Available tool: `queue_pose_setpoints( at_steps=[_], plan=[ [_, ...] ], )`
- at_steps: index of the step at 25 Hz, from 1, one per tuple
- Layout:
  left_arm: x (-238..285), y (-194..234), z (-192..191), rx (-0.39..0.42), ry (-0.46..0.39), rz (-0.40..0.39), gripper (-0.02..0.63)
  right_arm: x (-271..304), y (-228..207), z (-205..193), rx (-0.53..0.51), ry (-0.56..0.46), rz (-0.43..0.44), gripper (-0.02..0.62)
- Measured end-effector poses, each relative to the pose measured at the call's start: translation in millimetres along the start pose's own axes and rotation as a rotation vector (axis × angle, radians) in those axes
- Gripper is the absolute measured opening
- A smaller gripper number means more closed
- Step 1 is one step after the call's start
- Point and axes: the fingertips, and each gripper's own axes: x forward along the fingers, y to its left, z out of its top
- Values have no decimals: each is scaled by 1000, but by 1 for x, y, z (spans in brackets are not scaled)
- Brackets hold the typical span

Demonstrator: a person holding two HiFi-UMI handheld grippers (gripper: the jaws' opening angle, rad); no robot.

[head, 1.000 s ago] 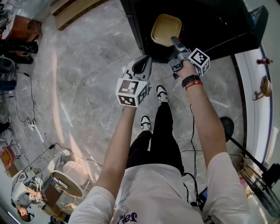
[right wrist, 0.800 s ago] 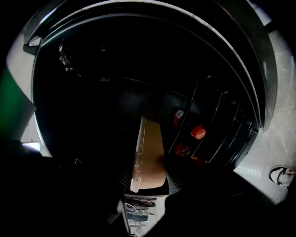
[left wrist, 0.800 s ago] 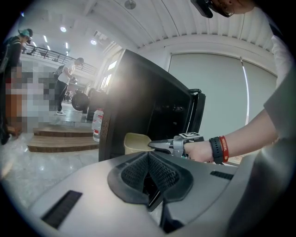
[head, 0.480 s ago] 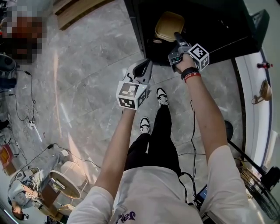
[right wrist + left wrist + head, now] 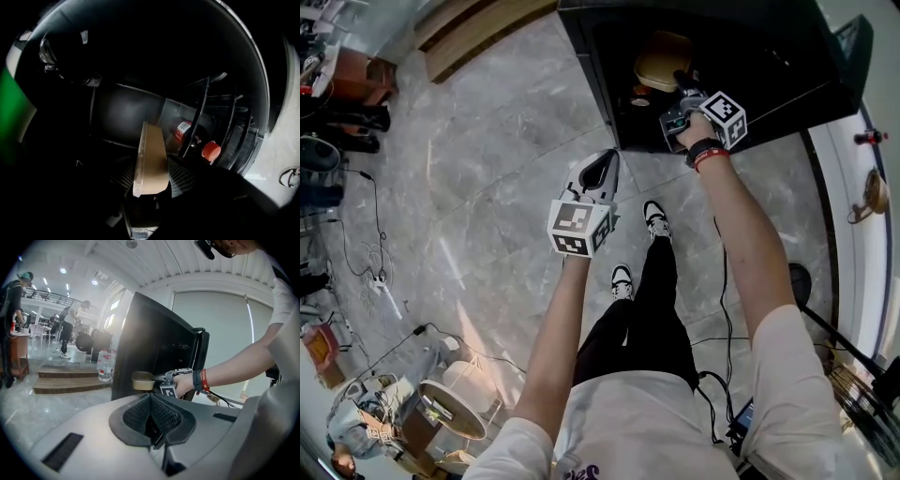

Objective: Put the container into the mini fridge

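Observation:
The black mini fridge (image 5: 741, 56) stands open at the top of the head view. My right gripper (image 5: 679, 86) is shut on the rim of a tan lidded container (image 5: 660, 66), which reaches into the dark fridge opening. In the right gripper view the container (image 5: 151, 158) stands on edge between the pads (image 5: 180, 179), with the fridge interior dark behind it. My left gripper (image 5: 602, 169) hangs shut and empty over the floor, short of the fridge. From the left gripper view, the container (image 5: 141, 380) and the right gripper (image 5: 169, 378) show at the fridge (image 5: 150, 341) front.
A bottle with a red cap (image 5: 211, 151) lies in the wire door rack (image 5: 234, 136). Water bottles (image 5: 105, 367) stand on a wooden step (image 5: 478, 33) left of the fridge. Cables (image 5: 366, 253) cross the marble floor. The person's shoes (image 5: 655, 217) are below the fridge.
My right gripper has carried the container forward from the fridge's front edge into the dark opening. The left gripper has stayed shut and drifted slightly back.

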Motion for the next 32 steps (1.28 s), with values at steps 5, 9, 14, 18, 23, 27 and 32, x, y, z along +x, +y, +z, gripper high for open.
queue_pose_setpoints(
  at_steps=[5, 9, 14, 18, 23, 27, 32],
  plan=[
    [0, 0, -2, -6, -1, -2, 21, 8, -4, 9, -24, -19, -29, 212],
    [1, -2, -3, -3, -2, -10, 21, 11, -8, 15, -208, -25, -139, 184],
    [7, -8, -11, -12, 11, -13, 20, 19, -4, 19, -316, 5, -162, 184],
    [11, -7, -8, -17, 5, -11, 20, 15, -3, 20, -358, 29, -157, 189],
    [10, -13, 4, -20, -12, -13, 20, -5, 0, 19, -414, 46, -156, 189],
    [6, -22, 14, -15, -17, -15, 21, -26, 8, 13, -473, 69, -144, 187],
    [1, -33, 33, 6, -29, -29, 20, -54, 33, 6, -544, 94, -110, 187]
  ],
)
